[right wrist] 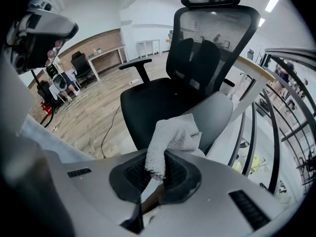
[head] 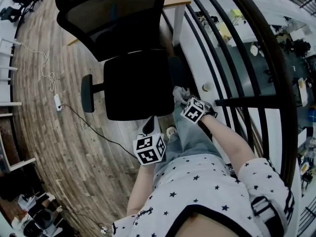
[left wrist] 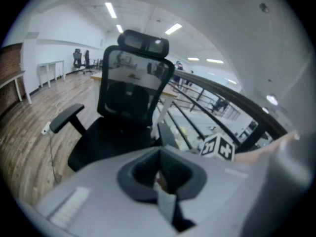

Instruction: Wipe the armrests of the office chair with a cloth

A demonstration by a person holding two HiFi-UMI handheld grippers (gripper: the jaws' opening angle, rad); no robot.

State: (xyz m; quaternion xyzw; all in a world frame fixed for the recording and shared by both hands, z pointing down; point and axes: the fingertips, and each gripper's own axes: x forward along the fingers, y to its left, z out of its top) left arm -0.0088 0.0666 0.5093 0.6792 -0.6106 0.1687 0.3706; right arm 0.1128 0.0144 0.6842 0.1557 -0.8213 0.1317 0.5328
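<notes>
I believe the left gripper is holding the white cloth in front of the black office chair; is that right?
Not quite: the right gripper holds the white cloth in front of the black office chair, as the right gripper view shows. The left gripper has its jaws together with no cloth.

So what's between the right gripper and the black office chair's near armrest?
Only the white terry cloth, held by the right gripper, overlapping the grey armrest pad; right gripper view.
</notes>
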